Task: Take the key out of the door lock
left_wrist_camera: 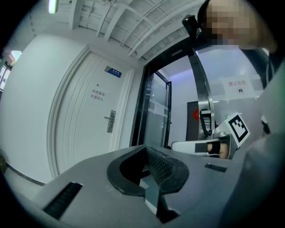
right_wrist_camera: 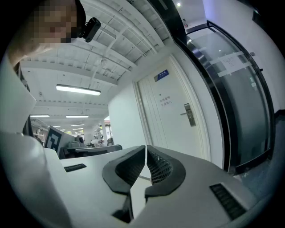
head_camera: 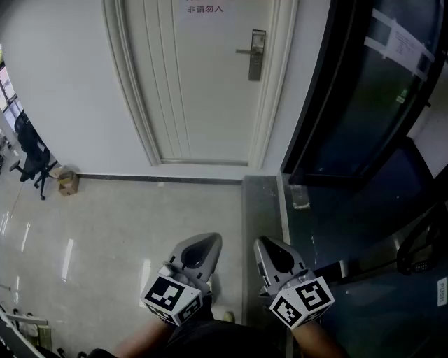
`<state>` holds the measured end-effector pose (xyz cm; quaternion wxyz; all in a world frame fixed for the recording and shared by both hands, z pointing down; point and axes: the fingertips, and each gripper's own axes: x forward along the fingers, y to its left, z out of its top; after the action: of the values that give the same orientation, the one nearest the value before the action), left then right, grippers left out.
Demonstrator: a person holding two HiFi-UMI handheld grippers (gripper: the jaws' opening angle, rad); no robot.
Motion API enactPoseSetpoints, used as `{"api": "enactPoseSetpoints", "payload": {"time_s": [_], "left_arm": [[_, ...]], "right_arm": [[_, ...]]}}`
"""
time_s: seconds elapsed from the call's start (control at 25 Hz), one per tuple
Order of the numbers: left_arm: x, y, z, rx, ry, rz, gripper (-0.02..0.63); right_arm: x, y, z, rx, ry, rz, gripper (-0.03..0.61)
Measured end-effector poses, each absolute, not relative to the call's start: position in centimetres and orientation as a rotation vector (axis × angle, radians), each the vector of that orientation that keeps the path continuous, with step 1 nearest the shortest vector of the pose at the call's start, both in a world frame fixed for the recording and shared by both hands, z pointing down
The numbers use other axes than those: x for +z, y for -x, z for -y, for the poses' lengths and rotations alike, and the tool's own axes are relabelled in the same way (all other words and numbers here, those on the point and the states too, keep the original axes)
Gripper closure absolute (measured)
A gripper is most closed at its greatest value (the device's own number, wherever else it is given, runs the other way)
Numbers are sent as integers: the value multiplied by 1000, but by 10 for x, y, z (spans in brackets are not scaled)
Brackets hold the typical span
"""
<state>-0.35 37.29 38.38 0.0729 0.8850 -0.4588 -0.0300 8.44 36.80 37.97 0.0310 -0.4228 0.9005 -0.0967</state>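
Note:
A white door (head_camera: pixel 203 84) stands ahead, with a metal lock plate and lever handle (head_camera: pixel 257 54) near its right edge. The plate also shows far off in the left gripper view (left_wrist_camera: pixel 111 121) and in the right gripper view (right_wrist_camera: pixel 189 114). The key is too small to make out in any view. My left gripper (head_camera: pixel 210 241) and right gripper (head_camera: pixel 264 245) hang low side by side, well short of the door. Both are shut with nothing between the pads. In their own views the left gripper (left_wrist_camera: pixel 144 147) and the right gripper (right_wrist_camera: pixel 145 147) point toward the door.
A black-framed glass door (head_camera: pixel 364 91) runs along the right. An office chair (head_camera: pixel 31 150) and a small cardboard box (head_camera: pixel 68 182) stand by the wall at the left. A notice (head_camera: pixel 204 8) with red print hangs on the door. Shiny grey floor lies between me and the door.

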Motion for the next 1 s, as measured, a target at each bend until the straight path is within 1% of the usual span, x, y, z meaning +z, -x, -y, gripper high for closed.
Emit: {"api": "enactPoseSetpoints", "payload": {"time_s": [0.24,0.68,1.0], "left_arm": [[388,12,-321,-71,-2676,1330,609],[370,51,-185,-45,-2765,1238,609],[374,67,-120,-37,-2755,1225,609]], "right_arm": [[387,-69,-317,-346,1346,-2764,565],[364,-25,-180,-294,1455,-2708,565],[363,-3,-113,-299,1445,-2720,565]]}}
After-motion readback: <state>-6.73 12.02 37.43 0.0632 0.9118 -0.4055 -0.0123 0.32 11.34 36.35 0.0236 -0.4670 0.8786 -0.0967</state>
